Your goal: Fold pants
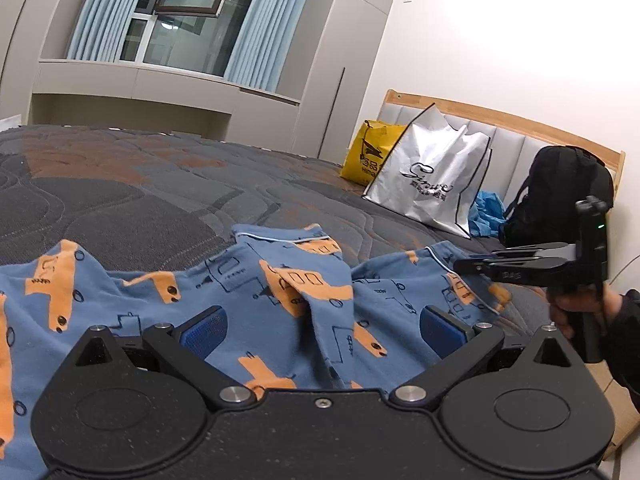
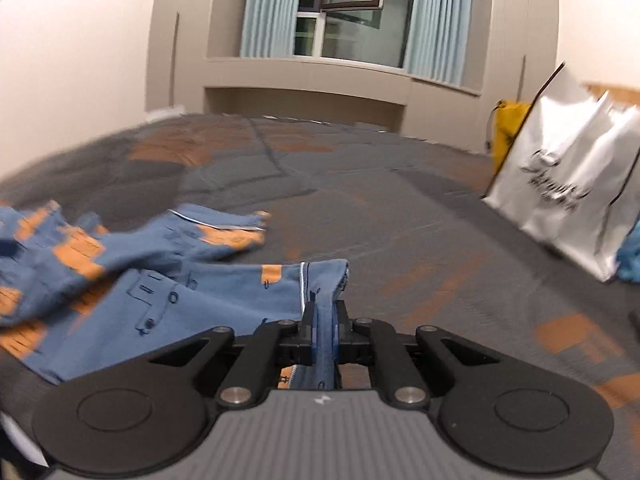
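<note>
Blue pants with orange vehicle prints (image 1: 248,300) lie crumpled on the grey and orange quilted bed (image 1: 140,192). My left gripper (image 1: 320,326) is open, its blue pads (image 1: 204,330) wide apart just above the cloth. My right gripper (image 2: 325,334) is shut on the hem of one pant leg (image 2: 224,296), with the cloth pinched between its pads. In the left wrist view the right gripper (image 1: 464,266) shows at the right, held by a hand, at the far leg's hem.
A white shopping bag (image 1: 432,184), a yellow bag (image 1: 372,152), a blue cloth (image 1: 486,212) and a black backpack (image 1: 560,192) stand against the headboard (image 1: 500,120) at the right. Cabinets and a window lie beyond the bed.
</note>
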`<action>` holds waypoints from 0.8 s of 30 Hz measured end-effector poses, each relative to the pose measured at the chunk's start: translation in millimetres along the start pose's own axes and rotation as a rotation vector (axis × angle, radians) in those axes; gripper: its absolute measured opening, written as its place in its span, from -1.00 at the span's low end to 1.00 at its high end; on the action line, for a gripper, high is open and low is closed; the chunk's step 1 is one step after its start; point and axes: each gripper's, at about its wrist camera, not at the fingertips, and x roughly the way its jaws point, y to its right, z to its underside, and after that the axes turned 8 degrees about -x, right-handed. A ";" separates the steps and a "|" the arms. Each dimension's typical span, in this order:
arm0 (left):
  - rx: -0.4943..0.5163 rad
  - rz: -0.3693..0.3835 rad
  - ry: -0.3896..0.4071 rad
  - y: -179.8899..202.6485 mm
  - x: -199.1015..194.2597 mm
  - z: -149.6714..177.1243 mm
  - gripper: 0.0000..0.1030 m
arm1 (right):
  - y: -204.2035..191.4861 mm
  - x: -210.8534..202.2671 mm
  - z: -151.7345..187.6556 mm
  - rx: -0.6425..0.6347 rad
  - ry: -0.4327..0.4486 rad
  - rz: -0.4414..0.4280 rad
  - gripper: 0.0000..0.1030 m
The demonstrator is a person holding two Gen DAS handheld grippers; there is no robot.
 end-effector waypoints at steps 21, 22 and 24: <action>-0.031 0.090 -0.015 -6.6 7.6 4.2 0.99 | -11.5 38.4 -51.7 -0.157 0.001 -0.010 0.78; -0.036 0.091 -0.014 -7.5 7.9 3.8 0.99 | -19.5 45.7 -65.3 -0.171 0.012 -0.049 0.78; -0.044 0.088 -0.010 -8.6 7.3 2.8 0.99 | -41.0 68.3 -93.2 -0.184 0.019 -0.148 0.79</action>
